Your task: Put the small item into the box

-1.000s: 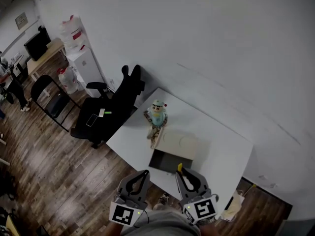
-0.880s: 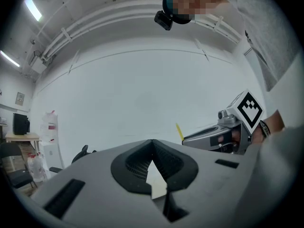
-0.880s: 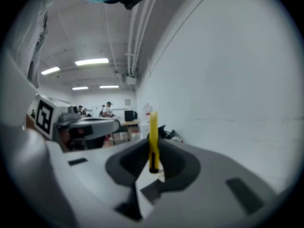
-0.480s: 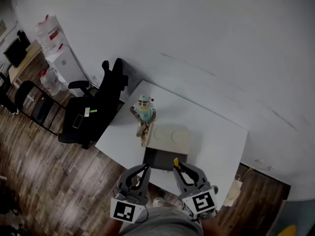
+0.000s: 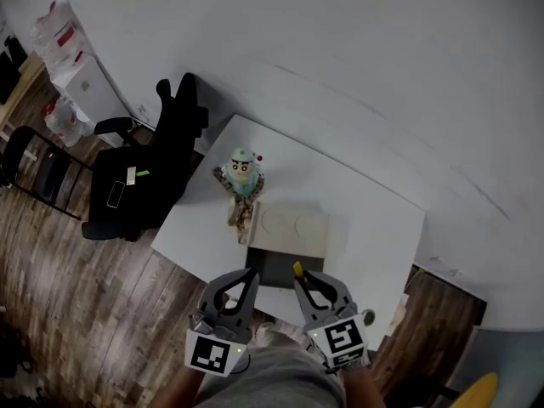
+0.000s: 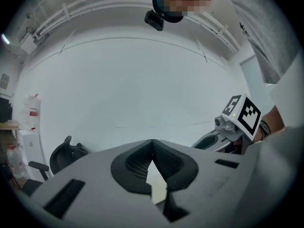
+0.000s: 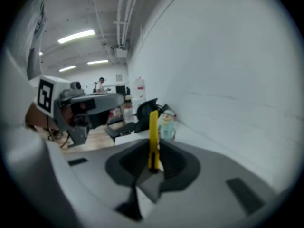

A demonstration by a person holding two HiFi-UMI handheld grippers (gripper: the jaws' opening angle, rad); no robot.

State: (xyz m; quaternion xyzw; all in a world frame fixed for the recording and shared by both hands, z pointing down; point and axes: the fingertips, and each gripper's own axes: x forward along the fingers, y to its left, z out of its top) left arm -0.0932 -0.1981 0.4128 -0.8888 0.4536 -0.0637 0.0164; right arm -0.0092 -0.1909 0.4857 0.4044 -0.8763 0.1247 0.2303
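A thin yellow item (image 5: 297, 269) stands upright between the jaws of my right gripper (image 5: 300, 276), which is shut on it just above the near edge of the open cardboard box (image 5: 276, 267). The box's pale lid flap (image 5: 294, 229) lies folded back on the white table (image 5: 374, 228). In the right gripper view the yellow item (image 7: 153, 132) rises from the closed jaws of my right gripper (image 7: 153, 151). My left gripper (image 5: 247, 275) hovers beside it, left of the box's near corner, shut with nothing in it; in the left gripper view its tips (image 6: 152, 142) meet.
A doll in a teal cap (image 5: 241, 173) stands on the table at the box's far left corner, also in the right gripper view (image 7: 166, 123). A black office chair (image 5: 144, 177) is left of the table, a white wall behind. Wood floor surrounds the table.
Both grippers have come in closer to the box's near edge, the yellow item still held in the right one. The head view has shifted, so table and chair sit further left.
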